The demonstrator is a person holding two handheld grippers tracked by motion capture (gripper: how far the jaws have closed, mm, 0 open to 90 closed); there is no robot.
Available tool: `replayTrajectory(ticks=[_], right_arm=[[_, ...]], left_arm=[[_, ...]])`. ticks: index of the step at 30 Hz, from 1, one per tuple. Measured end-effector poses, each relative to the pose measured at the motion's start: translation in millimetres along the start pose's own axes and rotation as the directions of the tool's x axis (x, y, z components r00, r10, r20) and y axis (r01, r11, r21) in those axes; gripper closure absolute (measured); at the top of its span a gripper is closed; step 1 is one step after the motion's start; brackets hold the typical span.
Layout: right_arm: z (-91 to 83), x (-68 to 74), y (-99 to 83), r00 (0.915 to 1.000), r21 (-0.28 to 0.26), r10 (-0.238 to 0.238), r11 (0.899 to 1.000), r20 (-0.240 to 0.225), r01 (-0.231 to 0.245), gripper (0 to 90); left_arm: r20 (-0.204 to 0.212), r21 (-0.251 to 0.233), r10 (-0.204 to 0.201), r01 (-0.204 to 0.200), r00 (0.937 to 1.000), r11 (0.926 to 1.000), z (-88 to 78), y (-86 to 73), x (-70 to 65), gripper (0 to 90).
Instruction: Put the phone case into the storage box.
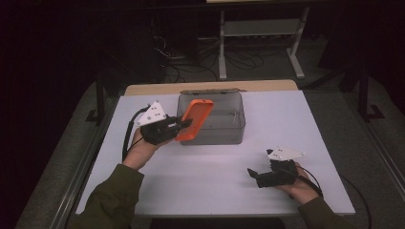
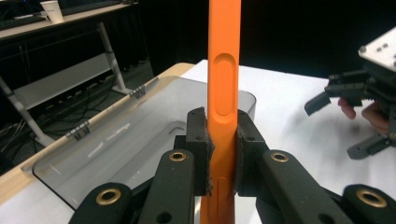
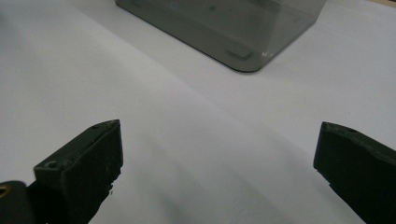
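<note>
An orange phone case (image 1: 194,119) hangs tilted over the near-left corner of a clear grey plastic box (image 1: 229,124). My left gripper (image 1: 184,123) is shut on the case's lower edge. In the left gripper view the orange phone case (image 2: 224,93) stands edge-on between my pads (image 2: 198,149), which press on both its sides, with the clear grey plastic box (image 2: 116,149) below and behind. My right gripper (image 1: 252,172) rests low over the table at the near right, open with nothing in it. The right gripper view has that gripper's (image 3: 217,154) jaws wide apart over bare white table.
The white table (image 1: 215,181) has room in front of the box. A wooden strip (image 1: 157,88) runs along its far edge. Beyond it, a white metal frame (image 1: 260,28) and cables lie on a dark floor. The right gripper (image 2: 322,103) and hand appear in the left gripper view.
</note>
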State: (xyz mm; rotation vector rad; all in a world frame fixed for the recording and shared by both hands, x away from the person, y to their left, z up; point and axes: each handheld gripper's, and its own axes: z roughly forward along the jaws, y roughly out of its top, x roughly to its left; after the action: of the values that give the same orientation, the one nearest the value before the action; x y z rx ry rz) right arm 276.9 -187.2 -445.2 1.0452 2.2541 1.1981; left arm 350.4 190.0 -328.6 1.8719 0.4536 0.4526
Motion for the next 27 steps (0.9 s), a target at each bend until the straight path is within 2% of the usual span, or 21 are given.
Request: replayTrajectory(ticks=[14, 20, 27], right_arm=[[-0.4, 0.4, -0.3, 1.0, 0.006, -0.007, 1.0, 0.001, 0.007, 0.9], [-1.2, -0.1, -0.5, 1.0, 0.002, -0.008, 1.0, 0.003, 0.008, 0.9], [-1.3, 0.1, -0.5, 0.9998, -0.001, -0.018, 1.0, 0.008, 0.018, 0.9]], left_arm=[[-0.016, -0.031, -0.034, 0.034, 0.9993, 0.9989, 18.8, 26.1, 25.1, 79.5], [-0.028, -0.032, -0.042, 0.041, 0.9987, 0.9986, 28.5, 30.7, 33.8, 79.5], [-0.033, -0.038, -0.073, 0.072, 0.9968, 0.9967, 38.4, 32.8, 42.3, 79.5]])
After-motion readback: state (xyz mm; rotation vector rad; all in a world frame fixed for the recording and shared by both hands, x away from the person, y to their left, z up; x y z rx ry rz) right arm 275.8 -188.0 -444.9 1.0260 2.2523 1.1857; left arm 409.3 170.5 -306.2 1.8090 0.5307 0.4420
